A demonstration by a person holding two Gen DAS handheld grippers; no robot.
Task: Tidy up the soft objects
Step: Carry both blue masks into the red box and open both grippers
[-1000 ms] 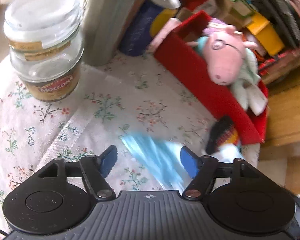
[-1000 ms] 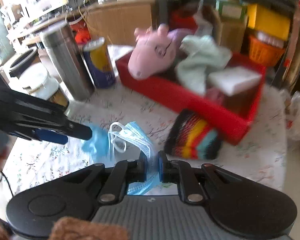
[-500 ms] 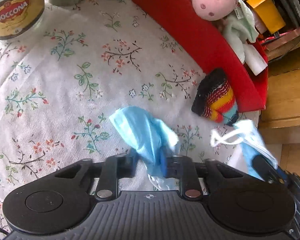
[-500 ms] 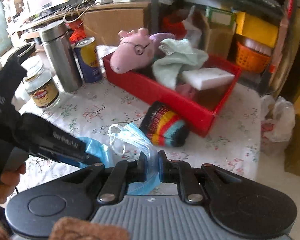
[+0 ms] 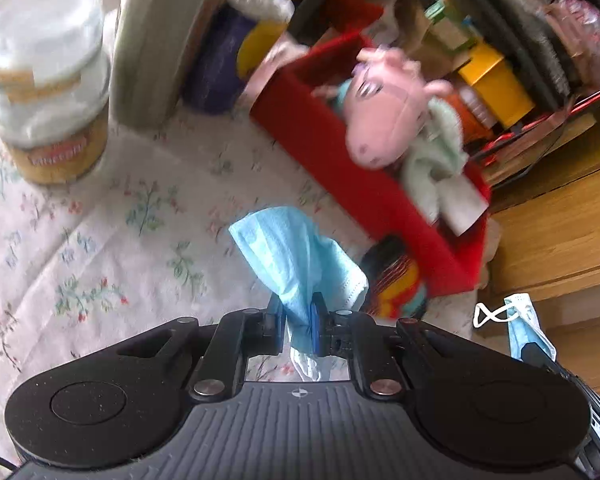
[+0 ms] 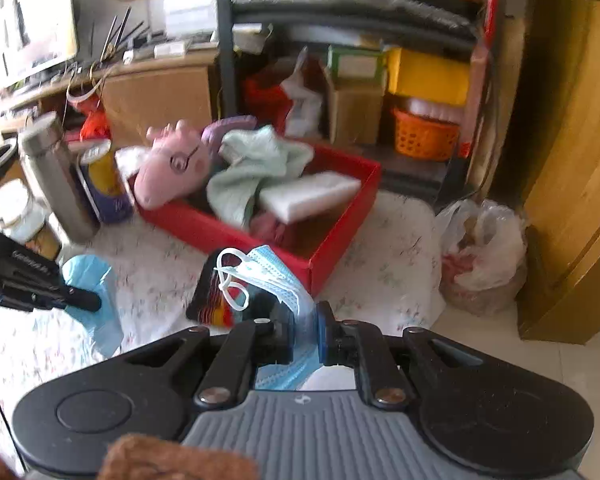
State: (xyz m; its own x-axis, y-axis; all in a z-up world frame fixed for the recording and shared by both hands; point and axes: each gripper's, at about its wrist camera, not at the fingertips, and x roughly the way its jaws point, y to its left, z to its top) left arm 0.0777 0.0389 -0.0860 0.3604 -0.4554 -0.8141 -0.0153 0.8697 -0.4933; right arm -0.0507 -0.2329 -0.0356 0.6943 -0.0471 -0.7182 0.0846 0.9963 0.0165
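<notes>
The left hand-held gripper (image 5: 296, 322), jaws just closed, pinches one blue mask (image 5: 296, 256) above the table (image 5: 100, 240); the right hand-held gripper (image 6: 304, 332) is clenched on another mask (image 6: 272, 272). Carry both over the striped knit (image 6: 212, 300) and release well inside the red box (image 6: 340, 236), clear of its near wall.

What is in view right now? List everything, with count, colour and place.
face mask: 2, blue, one clamped in each gripper
red box: 1, on the tablecloth
pig plush: 1, pink, in the box
towel: 1, pale green, in the box
foam block: 1, white, in the box
striped knit: 1, multicoloured, beside the box
jar: 1, glass, far left
flask: 1, steel
can: 1, purple-yellow
left gripper: shut on a mask
right gripper: shut on a mask
</notes>
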